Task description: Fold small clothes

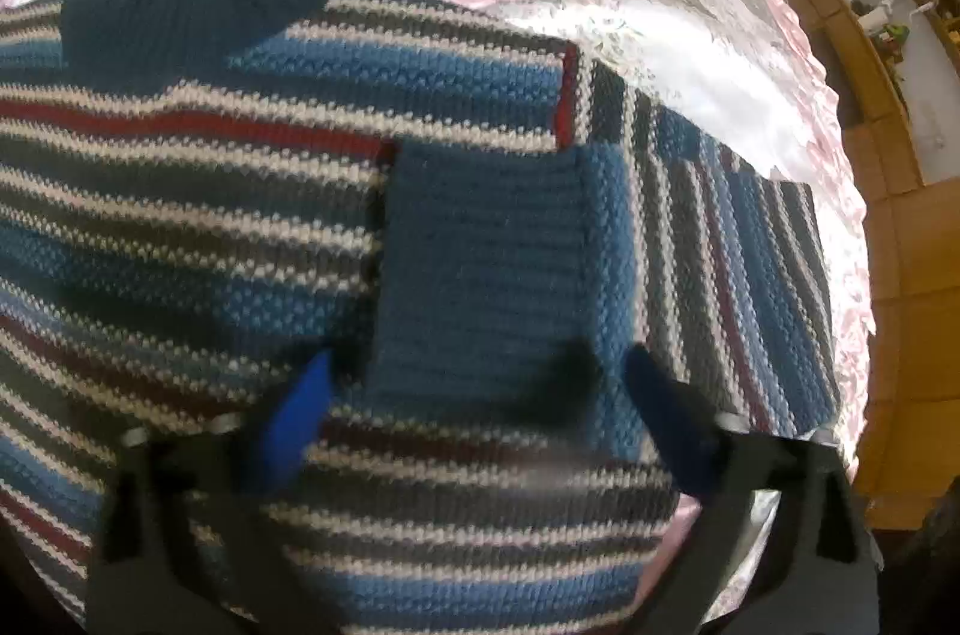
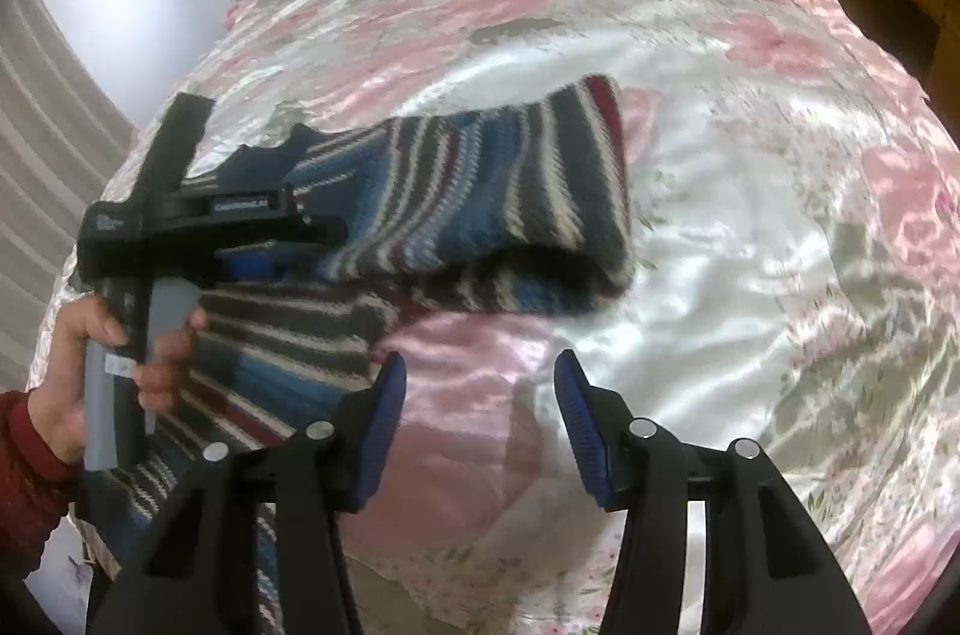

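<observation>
Garment: striped knit sweater [image 2: 456,191], bands of blue, grey, white and dark red w/ navy collar; lies on the bed, centre-left of right-wrist frame, fills most of left-wrist frame.
Surface: glossy pink-and-white floral satin bedspread [image 2: 750,239]; slick, so knit prob. slides easily when tugged.
Sleeve: striped sleeve w/ plain blue ribbed cuff [image 1: 480,263] is laid across the chest, centre of left-wrist frame; looks like the first inward fold, narrowing the body.
Left gripper [image 1: 474,395]: low over the sweater, lower centre of frame; blue pads apart, nothing pinched. Judged: just above the cuff, poss. to settle it flat.
Left hand [image 2: 102,365]: red cuff, wrapped round the grey handle, lower left of right-wrist frame.
Right gripper [image 2: 480,419]: bottom centre, fingers [image 2: 384,431] spread wide, empty, over bare bedspread just beside the sweater's edge. Judged: kept clear, ready for the other side.
Progress: early; body not yet folded in half.
</observation>
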`<action>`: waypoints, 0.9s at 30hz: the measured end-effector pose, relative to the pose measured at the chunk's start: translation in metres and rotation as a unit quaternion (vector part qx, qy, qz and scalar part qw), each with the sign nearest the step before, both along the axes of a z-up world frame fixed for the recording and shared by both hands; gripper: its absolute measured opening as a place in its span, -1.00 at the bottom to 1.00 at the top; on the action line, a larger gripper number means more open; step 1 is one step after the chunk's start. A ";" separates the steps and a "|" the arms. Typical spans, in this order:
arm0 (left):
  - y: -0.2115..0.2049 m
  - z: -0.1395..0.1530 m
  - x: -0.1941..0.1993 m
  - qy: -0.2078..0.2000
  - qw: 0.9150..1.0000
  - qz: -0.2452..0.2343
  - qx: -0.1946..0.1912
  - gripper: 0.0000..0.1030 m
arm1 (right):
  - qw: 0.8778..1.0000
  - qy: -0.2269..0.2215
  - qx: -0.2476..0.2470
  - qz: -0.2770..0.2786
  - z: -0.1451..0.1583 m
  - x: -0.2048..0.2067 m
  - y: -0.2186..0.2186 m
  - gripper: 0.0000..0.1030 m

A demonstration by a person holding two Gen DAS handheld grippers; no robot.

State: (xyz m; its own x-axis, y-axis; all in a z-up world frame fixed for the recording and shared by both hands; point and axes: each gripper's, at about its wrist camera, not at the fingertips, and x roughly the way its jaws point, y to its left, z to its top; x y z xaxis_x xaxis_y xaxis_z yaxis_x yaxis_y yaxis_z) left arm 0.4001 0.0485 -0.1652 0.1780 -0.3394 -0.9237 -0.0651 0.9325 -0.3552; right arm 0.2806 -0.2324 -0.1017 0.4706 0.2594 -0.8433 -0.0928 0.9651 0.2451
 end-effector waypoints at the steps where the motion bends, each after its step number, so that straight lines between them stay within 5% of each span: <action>1: -0.002 0.001 0.001 -0.006 1.000 0.002 0.012 0.14 | 1.000 0.000 0.001 -0.002 -0.002 -0.001 0.000 0.01; 4: 0.005 0.007 0.004 -0.019 0.999 0.022 0.017 -0.61 | 1.000 0.002 0.007 -0.010 -0.005 -0.003 -0.003 0.01; 6: 0.018 0.018 0.004 -0.036 0.999 0.037 -0.013 -0.78 | 1.000 0.003 0.009 -0.014 -0.004 -0.003 -0.003 0.01; 9: 0.036 0.038 0.000 -0.073 0.996 0.047 -0.022 -0.82 | 1.000 0.001 0.015 -0.021 -0.001 -0.002 -0.004 0.01; 16: 0.122 0.086 0.000 -0.147 0.986 0.080 0.020 -0.83 | 1.000 -0.003 0.022 -0.010 0.012 0.007 0.012 0.02; 27: 0.253 0.059 0.014 -0.133 0.977 0.134 0.099 -0.83 | 0.994 0.059 0.090 -0.022 -0.018 0.064 0.052 0.40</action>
